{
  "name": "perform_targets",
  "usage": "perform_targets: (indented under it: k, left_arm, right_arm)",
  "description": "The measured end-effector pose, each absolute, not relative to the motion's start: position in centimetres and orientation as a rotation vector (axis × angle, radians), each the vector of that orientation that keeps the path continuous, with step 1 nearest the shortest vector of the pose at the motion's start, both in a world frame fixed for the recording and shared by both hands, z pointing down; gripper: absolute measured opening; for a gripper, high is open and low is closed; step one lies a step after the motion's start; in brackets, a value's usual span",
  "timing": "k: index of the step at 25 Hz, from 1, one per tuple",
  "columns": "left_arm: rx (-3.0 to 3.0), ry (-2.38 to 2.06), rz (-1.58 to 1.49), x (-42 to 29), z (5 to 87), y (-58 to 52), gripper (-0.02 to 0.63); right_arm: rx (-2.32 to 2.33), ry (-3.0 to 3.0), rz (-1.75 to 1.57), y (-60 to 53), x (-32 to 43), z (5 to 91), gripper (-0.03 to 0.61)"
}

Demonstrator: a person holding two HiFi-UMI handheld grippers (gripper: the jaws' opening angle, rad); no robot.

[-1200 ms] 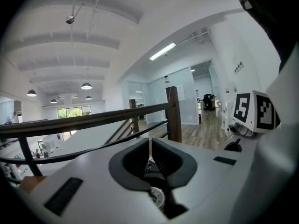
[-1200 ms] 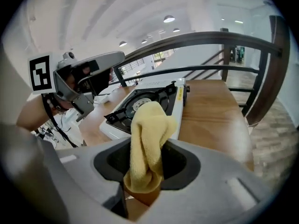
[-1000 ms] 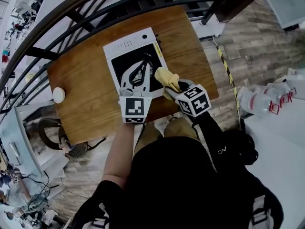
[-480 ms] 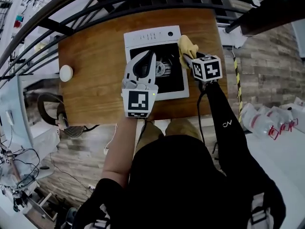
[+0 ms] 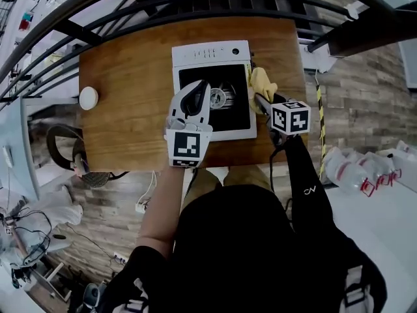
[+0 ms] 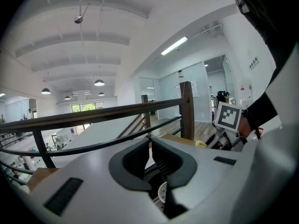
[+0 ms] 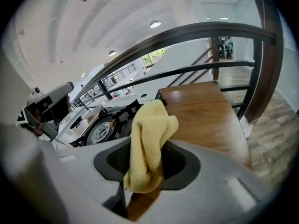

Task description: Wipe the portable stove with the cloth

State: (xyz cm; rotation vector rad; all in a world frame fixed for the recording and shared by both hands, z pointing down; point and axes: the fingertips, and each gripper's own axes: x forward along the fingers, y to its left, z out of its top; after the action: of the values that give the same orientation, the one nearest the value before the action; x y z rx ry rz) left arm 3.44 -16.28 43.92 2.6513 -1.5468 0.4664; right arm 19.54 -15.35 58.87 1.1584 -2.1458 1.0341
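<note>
Yellow cloth (image 5: pixel 262 81) tight in jaws of right hand-held gripper (image 7: pixel 147 160), at right edge of portable stove (image 5: pixel 202 52).

big open-plan office-lab hall: white vaulted ceiling (image 6: pixel 93 41), pendant lamps (image 6: pixel 99 83), glass partitions (image 6: pixel 196 92), dark railing (image 6: pixel 117 112) by wooden table (image 5: pixel 124 109), cable-strewn desk (image 5: pixel 19 253) at left.

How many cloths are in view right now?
1. The yellow cloth is clamped in the right gripper, at the portable stove's right edge. No other shows, though the left gripper covers part of the stove.
</note>
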Motion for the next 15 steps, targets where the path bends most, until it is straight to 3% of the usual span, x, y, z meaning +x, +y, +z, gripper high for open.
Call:
perform_targets:
  k: [15]
  left_arm:
    - [2.692, -1.461, 0.501, 4.7, 44.7, -14.0, 0.023]
  right_arm:
    - [0.924, -2.072, 1.210, -3.9, 20.1, 59.8, 0.155]
